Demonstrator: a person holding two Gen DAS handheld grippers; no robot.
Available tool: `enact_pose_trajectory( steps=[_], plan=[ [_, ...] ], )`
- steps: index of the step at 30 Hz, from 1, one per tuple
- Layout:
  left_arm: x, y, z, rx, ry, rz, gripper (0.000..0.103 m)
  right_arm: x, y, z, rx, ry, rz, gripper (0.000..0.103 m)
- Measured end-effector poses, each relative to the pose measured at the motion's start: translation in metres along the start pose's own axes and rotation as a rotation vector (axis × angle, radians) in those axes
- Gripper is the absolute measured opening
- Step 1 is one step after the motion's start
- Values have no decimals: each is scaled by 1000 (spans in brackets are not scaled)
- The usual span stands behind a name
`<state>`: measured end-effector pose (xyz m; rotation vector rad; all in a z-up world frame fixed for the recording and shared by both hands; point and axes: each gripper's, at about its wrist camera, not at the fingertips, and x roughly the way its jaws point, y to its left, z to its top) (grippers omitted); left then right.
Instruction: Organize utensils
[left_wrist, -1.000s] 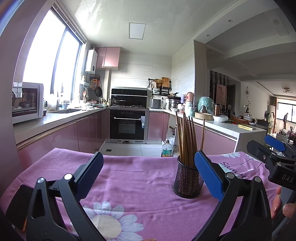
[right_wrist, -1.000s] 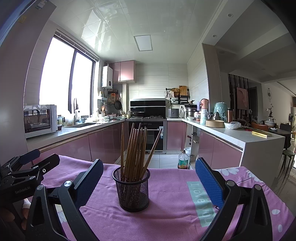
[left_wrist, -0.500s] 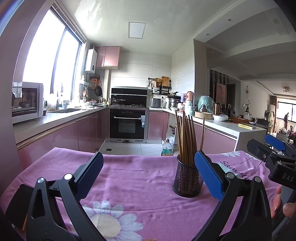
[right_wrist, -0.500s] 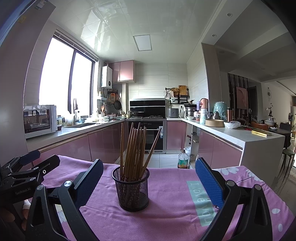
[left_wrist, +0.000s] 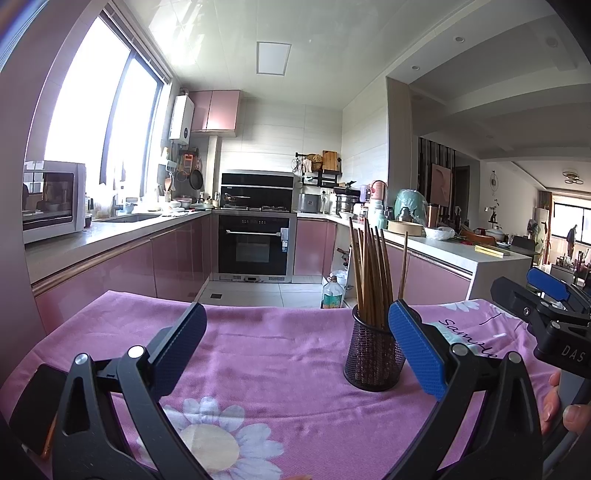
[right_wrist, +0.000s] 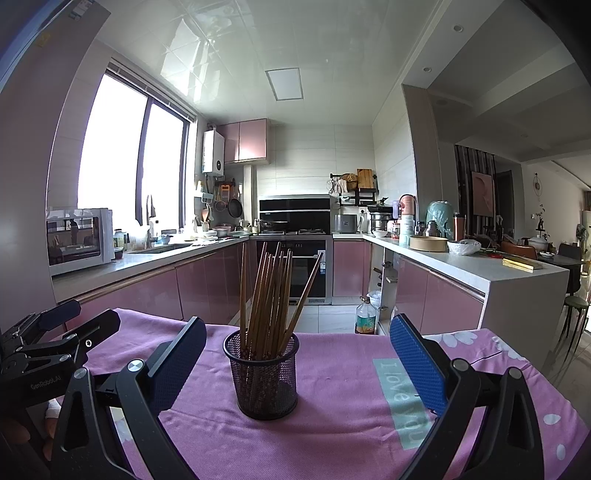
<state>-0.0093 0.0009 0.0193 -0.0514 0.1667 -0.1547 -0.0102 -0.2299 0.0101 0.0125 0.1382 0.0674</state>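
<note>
A black mesh cup (left_wrist: 371, 360) (right_wrist: 265, 376) stands upright on the purple cloth, holding several brown chopsticks (left_wrist: 371, 267) (right_wrist: 271, 295). My left gripper (left_wrist: 297, 339) is open, low over the cloth, with the cup just behind its right finger. My right gripper (right_wrist: 297, 350) is also open with nothing between its fingers; the cup stands a little beyond them, left of centre. Each gripper shows at the edge of the other's view: the right one (left_wrist: 543, 299), the left one (right_wrist: 51, 332).
The purple flowered cloth (left_wrist: 280, 354) (right_wrist: 354, 398) covers the table. Beyond its far edge lies a kitchen with pink cabinets, an oven (right_wrist: 295, 266) and a white counter (right_wrist: 465, 264) on the right. A person's fingers (left_wrist: 561, 406) hold the right gripper's handle.
Both views have shifted very slightly; the cup and chopsticks stay where they were and both grippers remain open.
</note>
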Motion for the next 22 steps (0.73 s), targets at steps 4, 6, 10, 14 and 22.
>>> enact_pose_trajectory(
  steps=[4,6,10,14,22],
  plan=[
    [0,0,0,5,0,1,97,0,0,0,1,0,0,96],
    [1,-2,-5,5,8,-2,97,0,0,0,3,3,2,96],
    [1,-6,-10,33,9,16,97,1,1,-4,6,11,0,96],
    [0,-7,-13,37,30,24,97,3,1,-9,9,28,2,96],
    [26,12,-19,19,166,61,97,30,-43,-23,2,213,-105,96]
  ],
)
